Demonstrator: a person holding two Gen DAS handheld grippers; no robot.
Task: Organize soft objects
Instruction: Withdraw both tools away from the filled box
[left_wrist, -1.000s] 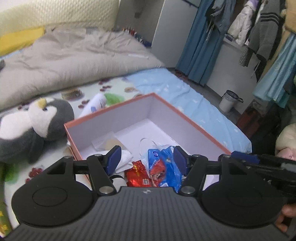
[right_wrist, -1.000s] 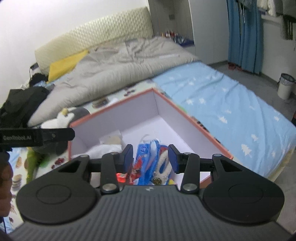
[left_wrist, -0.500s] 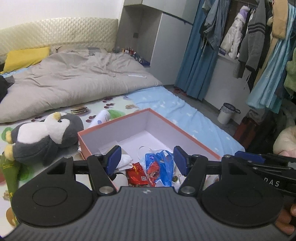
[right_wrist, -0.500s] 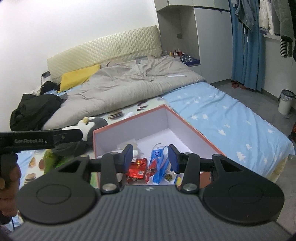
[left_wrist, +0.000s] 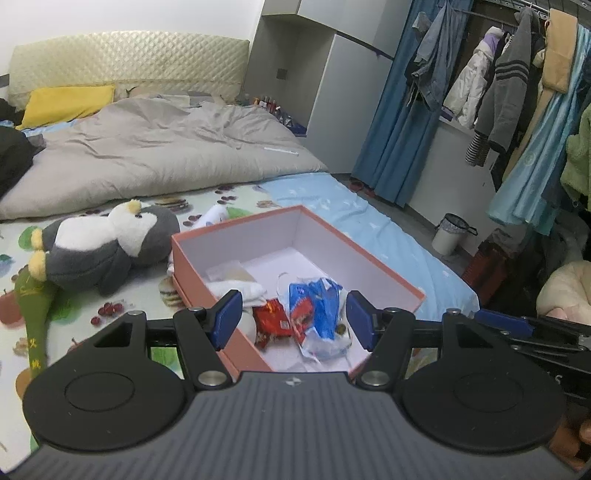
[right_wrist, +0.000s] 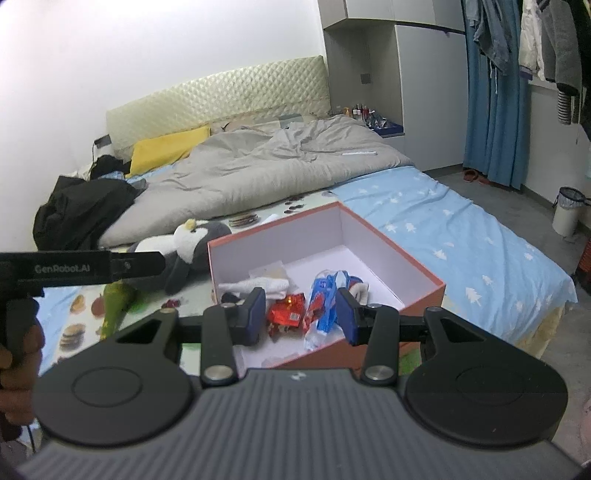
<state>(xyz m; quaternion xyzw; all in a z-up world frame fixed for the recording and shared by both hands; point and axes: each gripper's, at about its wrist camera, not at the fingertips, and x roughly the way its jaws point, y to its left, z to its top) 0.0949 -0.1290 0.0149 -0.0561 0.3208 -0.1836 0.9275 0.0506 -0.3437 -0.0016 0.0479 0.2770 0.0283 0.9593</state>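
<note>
The box (left_wrist: 373, 258) sits open on the bed, holding a white cloth (left_wrist: 240, 290) at its left, a red packet (left_wrist: 273, 321) near the front and a blue plastic bag (left_wrist: 317, 314) to its right. A stuffed penguin (left_wrist: 107, 247) lies just left of the box. Far behind lies a grey duvet (left_wrist: 147, 155). The left gripper (left_wrist: 293, 319) and right gripper (right_wrist: 301, 314) hover over the box's near end, jaws wide and empty.

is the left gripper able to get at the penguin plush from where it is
Probably yes. The left gripper is open and empty above the box's near end, and the penguin plush lies on the mat left of the box with nothing over it. It needs only a swing left.
</note>
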